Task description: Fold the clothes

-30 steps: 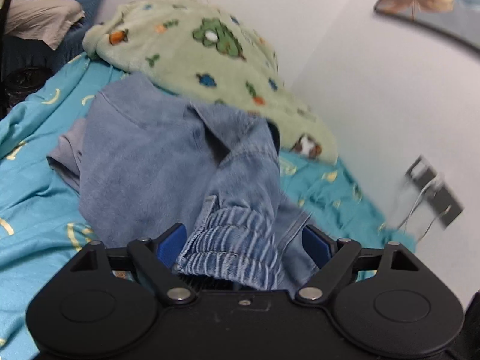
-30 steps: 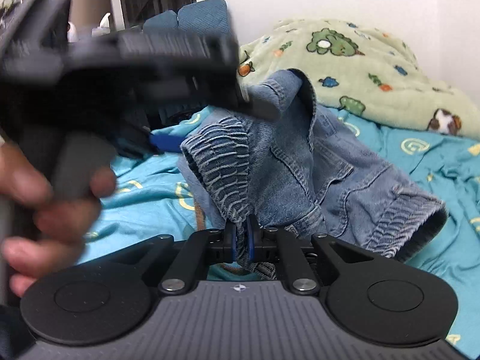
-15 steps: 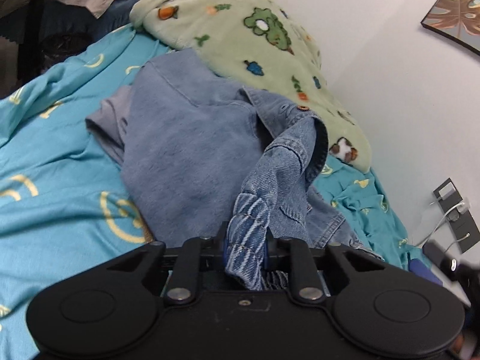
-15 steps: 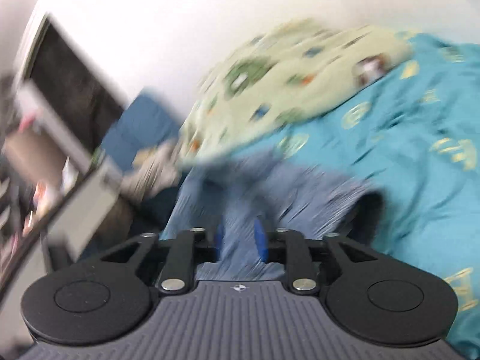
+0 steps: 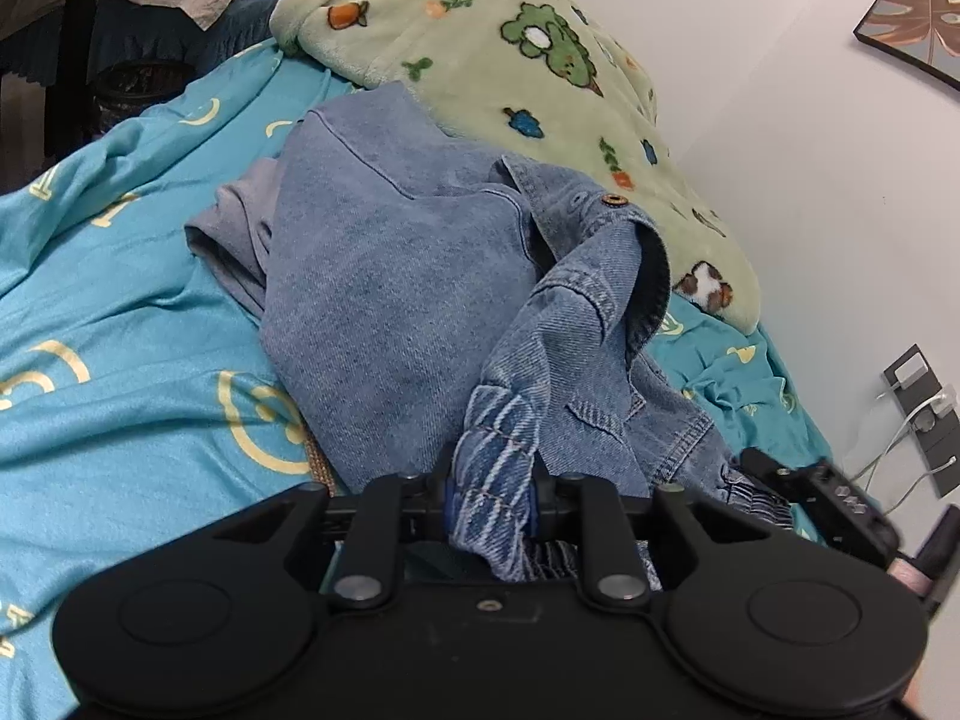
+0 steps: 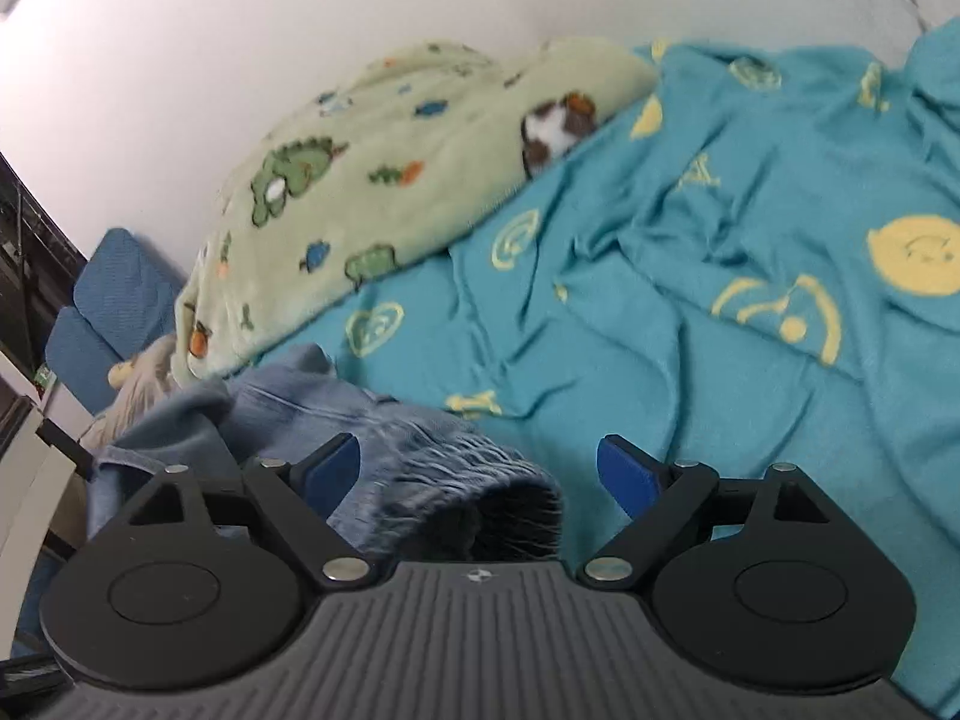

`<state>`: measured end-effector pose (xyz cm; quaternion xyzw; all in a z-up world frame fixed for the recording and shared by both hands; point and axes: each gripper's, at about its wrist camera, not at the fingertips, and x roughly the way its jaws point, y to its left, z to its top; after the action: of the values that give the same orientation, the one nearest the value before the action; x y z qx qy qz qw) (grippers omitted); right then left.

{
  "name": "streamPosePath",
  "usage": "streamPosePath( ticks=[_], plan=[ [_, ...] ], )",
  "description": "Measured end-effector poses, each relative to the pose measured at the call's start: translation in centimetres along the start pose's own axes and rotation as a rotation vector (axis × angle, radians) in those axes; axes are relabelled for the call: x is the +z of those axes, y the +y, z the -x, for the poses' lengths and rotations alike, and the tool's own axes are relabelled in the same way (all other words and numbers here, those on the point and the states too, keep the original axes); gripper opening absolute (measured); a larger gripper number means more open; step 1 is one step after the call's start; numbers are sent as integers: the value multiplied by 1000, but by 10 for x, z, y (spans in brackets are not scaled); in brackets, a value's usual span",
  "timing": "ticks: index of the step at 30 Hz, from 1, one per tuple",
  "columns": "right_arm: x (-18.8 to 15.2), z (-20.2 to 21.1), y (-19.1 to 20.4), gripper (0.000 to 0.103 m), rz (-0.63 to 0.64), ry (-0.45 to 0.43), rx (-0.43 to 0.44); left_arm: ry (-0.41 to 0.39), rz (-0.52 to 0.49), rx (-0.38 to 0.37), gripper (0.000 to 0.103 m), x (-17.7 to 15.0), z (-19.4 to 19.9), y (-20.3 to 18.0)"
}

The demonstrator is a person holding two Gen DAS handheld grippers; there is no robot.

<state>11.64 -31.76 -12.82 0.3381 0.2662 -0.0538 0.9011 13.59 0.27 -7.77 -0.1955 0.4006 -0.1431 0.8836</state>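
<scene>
A blue denim jacket [image 5: 390, 276] lies crumpled on the teal bed sheet [image 5: 120, 312]. My left gripper [image 5: 489, 507] is shut on the jacket's ribbed hem, which bunches up between the blue pads. In the right wrist view, my right gripper [image 6: 480, 471] has its jaws opening wide. A ribbed cuff [image 6: 462, 474] of the jacket lies between the blue pads [image 6: 627, 474] without touching them. The right gripper's black body [image 5: 828, 504] shows at the left view's lower right.
A pale green fleece blanket [image 5: 528, 72] with cartoon prints lies against the white wall behind the jacket. Wall sockets with white cables [image 5: 918, 408] sit at the right. A framed picture [image 5: 918, 12] hangs above. Blue cushions [image 6: 114, 306] and a grey garment [image 5: 234, 240] lie beyond.
My left gripper closed on the ribbed hem. My right gripper let go of the denim, opened wide, rolled and swung away to the other cuff.
</scene>
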Motion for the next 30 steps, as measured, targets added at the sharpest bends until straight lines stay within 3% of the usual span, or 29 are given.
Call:
streamPosePath(
  ticks=[3, 8, 14, 16, 18, 20, 30],
  plan=[
    [-2, -12, -8, 90, -21, 21, 14, 2, 5, 0, 19, 0, 2, 2],
    [-7, -21, -7, 86, -52, 93, 135, 0, -1, 2, 20, 0, 1, 0],
    [-5, -2, 16, 68, 26, 25, 274, 3, 19, 4, 26, 1, -1, 3],
    [-8, -8, 19, 56, 45, 44, 223, 2, 30, -10, 33, 1, -2, 4],
    [-10, -14, 18, 25, 61, 66, 144, 1, 23, -19, 40, 2, -3, 2],
    [-11, -13, 18, 19, 76, 45, 123, -8, 10, -26, 41, 2, -4, 0],
    [-5, 27, 53, 16, 131, -109, 188, -49, 112, -141, 42, 6, 0, 12]
  ],
)
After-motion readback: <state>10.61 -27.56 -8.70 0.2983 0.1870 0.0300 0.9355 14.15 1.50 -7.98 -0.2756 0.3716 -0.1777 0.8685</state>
